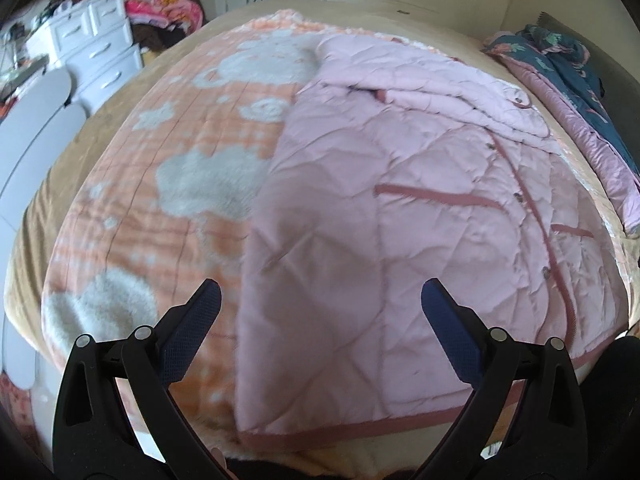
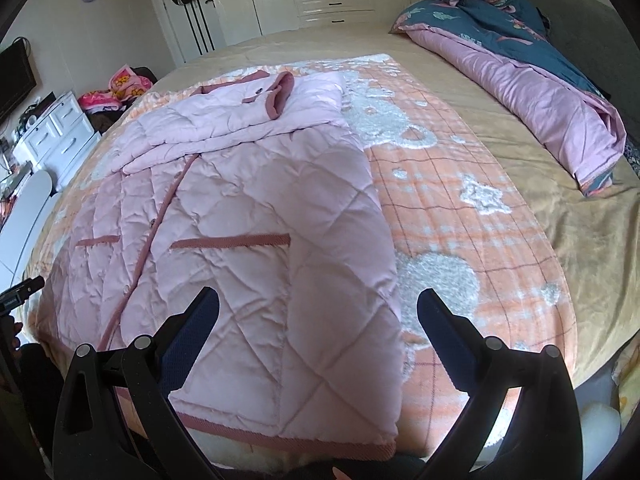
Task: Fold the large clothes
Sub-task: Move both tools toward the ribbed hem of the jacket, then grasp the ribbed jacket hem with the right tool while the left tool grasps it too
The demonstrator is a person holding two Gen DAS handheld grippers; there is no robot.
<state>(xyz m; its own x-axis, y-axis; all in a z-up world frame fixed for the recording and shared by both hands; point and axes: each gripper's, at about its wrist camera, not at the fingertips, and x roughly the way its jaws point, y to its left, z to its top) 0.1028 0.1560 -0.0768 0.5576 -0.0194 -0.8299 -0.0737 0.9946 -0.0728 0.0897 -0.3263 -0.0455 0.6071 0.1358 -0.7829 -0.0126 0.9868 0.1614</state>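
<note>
The pink quilted jacket (image 2: 248, 216) lies lengthwise on the orange blanket (image 2: 460, 216), hem at the frame's bottom, collar toward the upper left, sleeves folded across its chest. Both grippers, left (image 1: 320, 300) and right (image 2: 318, 304), hover spread wide, empty. The left view is blurred.

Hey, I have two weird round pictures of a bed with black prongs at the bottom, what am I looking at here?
Those black prongs are handheld grasping tools, one in each of a person's hands; there is no robot. Each tool carries a wide-angle camera looking along its fingers, which is why the room bulges. One picture is from the left tool, the other from the right tool. Both are open and hold nothing. On the bed lies a pink quilted jacket, sleeves folded across its chest, spread on an orange plaid blanket. A bunched blue and pink duvet sits at the far right of the bed.
</note>
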